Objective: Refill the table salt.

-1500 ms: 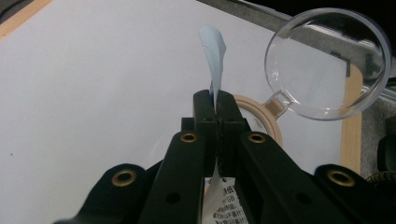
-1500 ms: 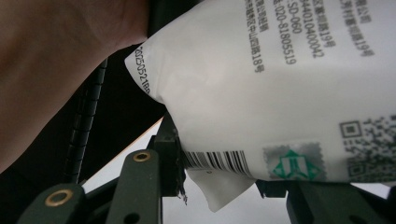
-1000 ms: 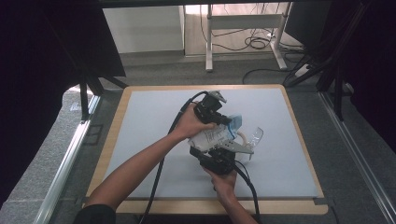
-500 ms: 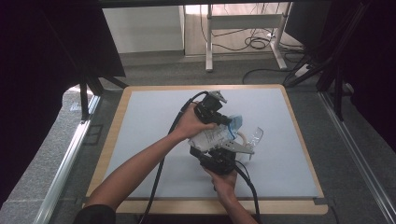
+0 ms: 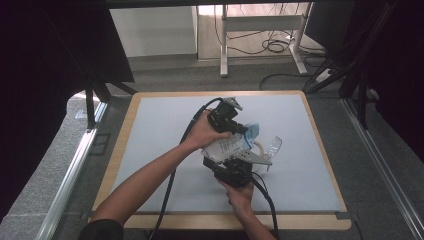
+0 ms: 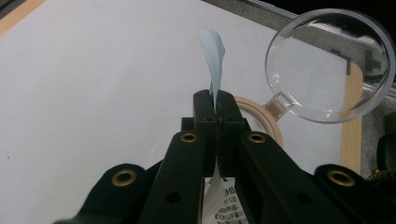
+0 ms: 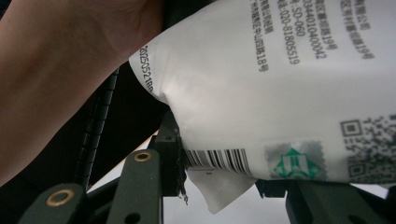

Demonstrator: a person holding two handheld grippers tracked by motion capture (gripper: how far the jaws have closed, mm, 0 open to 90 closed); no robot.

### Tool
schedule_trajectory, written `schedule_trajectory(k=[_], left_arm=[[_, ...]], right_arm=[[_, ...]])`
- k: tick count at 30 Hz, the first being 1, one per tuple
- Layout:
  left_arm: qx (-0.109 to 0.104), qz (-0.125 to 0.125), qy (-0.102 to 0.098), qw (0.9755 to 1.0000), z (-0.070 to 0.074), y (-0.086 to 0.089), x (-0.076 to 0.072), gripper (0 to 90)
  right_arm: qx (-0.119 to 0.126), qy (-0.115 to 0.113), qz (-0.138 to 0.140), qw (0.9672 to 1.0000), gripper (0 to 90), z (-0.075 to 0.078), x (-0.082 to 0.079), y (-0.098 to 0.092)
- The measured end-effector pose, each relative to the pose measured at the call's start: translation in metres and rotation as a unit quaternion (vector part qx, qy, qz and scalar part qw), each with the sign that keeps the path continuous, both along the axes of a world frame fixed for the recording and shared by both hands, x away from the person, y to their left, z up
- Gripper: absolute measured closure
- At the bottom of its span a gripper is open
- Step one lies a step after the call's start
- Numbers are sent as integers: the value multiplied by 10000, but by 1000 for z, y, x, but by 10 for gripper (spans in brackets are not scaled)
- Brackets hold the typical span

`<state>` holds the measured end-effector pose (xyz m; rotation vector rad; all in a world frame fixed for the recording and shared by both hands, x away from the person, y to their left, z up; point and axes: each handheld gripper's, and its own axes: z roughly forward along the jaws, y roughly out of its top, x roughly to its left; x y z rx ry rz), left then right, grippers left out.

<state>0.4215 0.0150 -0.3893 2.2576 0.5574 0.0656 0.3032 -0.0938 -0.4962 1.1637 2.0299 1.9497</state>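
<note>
The white pack (image 5: 227, 146) is held between both grippers: its blue flap (image 6: 212, 56) is pinched tight by the left gripper (image 6: 217, 105) at the far end, and its near end is squeezed by the right gripper (image 7: 224, 186).

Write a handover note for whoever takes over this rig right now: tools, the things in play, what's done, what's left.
Left tool: shut on the blue flap of the white pouch.
Right tool: shut on the pouch at its barcode end.
The pouch is held up over the table, between both tools.
Clear round lid and tan ring lie beside it.
Done: both grips set.
Left, likely: pull the flap away; it looks attached.
</note>
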Motion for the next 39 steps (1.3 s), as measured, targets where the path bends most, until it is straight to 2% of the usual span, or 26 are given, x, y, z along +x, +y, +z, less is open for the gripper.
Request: schedule_trajectory(k=[39], left_arm=[[-18,5,61,10000,-1,-4,2,900]], right_arm=[[110,70,-42,9999,608,4,-2,-3]])
